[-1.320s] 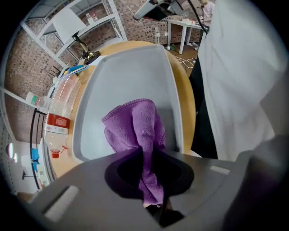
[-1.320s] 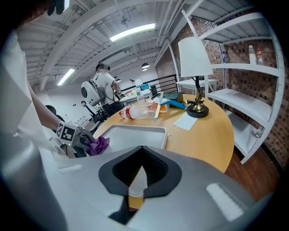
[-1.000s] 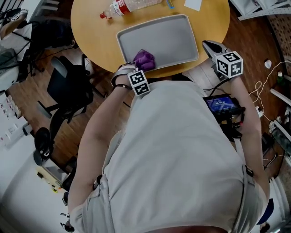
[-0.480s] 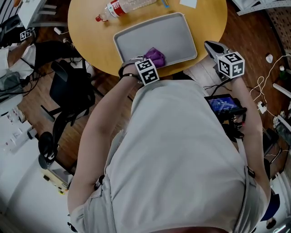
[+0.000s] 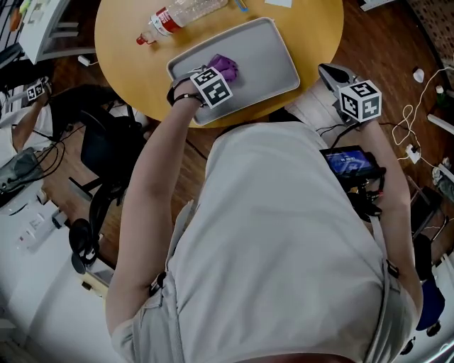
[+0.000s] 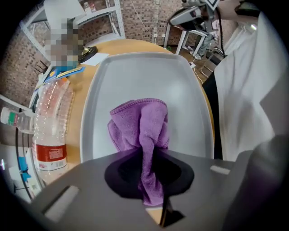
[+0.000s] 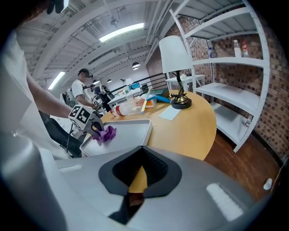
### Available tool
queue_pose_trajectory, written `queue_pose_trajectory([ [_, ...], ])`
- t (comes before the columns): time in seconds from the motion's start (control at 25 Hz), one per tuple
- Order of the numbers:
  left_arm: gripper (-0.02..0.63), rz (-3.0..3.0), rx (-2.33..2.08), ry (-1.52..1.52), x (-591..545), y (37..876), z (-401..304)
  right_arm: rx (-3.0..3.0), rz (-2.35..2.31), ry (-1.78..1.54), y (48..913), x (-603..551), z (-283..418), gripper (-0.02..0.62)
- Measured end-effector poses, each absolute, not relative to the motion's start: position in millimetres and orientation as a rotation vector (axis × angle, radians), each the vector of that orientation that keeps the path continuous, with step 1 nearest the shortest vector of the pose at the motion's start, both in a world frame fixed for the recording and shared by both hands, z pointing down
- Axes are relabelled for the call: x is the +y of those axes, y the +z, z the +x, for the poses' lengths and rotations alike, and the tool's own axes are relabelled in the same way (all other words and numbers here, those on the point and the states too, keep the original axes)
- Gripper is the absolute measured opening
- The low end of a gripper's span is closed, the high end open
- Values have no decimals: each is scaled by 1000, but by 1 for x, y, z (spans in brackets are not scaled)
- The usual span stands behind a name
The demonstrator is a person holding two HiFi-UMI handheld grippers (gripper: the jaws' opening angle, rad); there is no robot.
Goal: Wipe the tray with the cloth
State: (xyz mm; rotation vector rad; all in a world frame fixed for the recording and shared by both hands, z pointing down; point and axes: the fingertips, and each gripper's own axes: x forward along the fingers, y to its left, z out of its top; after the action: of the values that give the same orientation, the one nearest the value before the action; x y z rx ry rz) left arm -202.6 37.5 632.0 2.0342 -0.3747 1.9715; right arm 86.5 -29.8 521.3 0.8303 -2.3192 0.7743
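A grey tray (image 5: 267, 51) lies on the round wooden table (image 5: 135, 67). My left gripper (image 5: 216, 72) points down onto the tray's left part and is shut on a purple cloth (image 5: 227, 64). In the left gripper view the cloth (image 6: 140, 126) hangs from between the jaws of that gripper (image 6: 151, 180) and bunches on the tray (image 6: 135, 74). My right gripper (image 5: 333, 73) hovers off the table's near right edge, shut, with nothing in it. The right gripper view shows the tray (image 7: 131, 131), the cloth (image 7: 106, 134) and the right gripper (image 7: 135, 189) itself.
A clear plastic bottle (image 5: 177, 14) with a red label lies on the table beyond the tray, also in the left gripper view (image 6: 49, 122). A lamp (image 7: 177, 67) and a sheet of paper (image 7: 170, 113) stand further back. A black chair (image 5: 106, 152) is left of the table.
My left gripper has dragged the cloth from the tray's near edge further in over the tray. The right gripper has stayed almost in place.
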Motion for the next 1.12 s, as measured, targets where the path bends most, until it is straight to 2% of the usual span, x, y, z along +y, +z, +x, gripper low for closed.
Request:
queue_pose_trajectory([
  [0.48, 46, 1958, -597, 2143, -34, 630, -250, -2303, 851, 789, 522, -39, 114, 2],
  [0.76, 44, 1946, -606, 2206, -38, 632, -245, -2311, 833, 798, 528, -47, 123, 2],
  [1.12, 44, 1939, -694, 2218, -78, 631, -198, -2313, 830, 799, 526, -59, 152, 2],
])
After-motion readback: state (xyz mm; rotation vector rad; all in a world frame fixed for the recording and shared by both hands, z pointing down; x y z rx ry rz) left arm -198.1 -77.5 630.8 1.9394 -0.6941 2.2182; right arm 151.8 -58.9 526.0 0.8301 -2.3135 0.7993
